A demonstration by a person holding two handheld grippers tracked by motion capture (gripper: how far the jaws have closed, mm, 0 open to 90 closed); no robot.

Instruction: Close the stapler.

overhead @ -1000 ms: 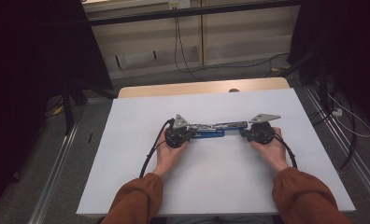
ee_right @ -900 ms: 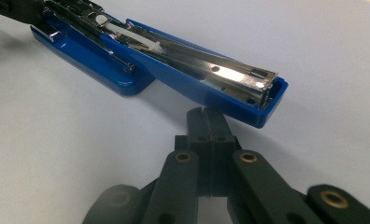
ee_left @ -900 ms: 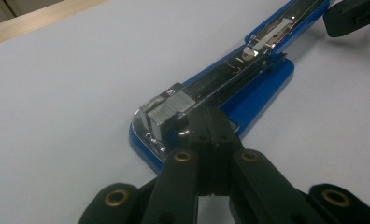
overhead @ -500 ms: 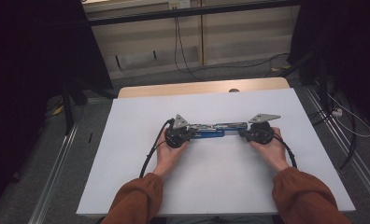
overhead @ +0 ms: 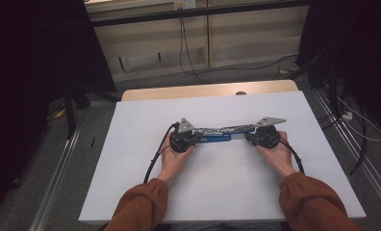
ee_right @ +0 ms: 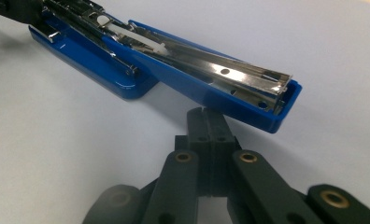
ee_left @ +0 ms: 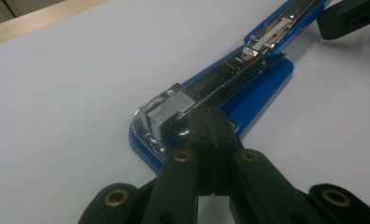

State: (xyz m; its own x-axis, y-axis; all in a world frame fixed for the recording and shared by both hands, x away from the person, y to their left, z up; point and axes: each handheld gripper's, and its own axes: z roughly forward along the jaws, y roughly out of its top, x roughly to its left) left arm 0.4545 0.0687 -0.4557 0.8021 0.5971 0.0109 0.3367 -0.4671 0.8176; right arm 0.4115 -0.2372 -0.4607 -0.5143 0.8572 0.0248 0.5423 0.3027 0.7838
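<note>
Both closed grippers (overhead: 205, 135) (unmoved since earlier) flank the opened stapler (overhead: 222, 137).

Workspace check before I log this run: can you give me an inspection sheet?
Surface: white board on a wooden table.
Job's things: blue stapler, swung open flat; staples loaded at its front end.
Clutter: nothing seen.
Grippers: left claw shut, tips at the staple end; right claw shut, below the open top arm's end.
Cables: one trails from each claw; others lie on the floor.
Surroundings: dark curtains, metal rails.
</note>
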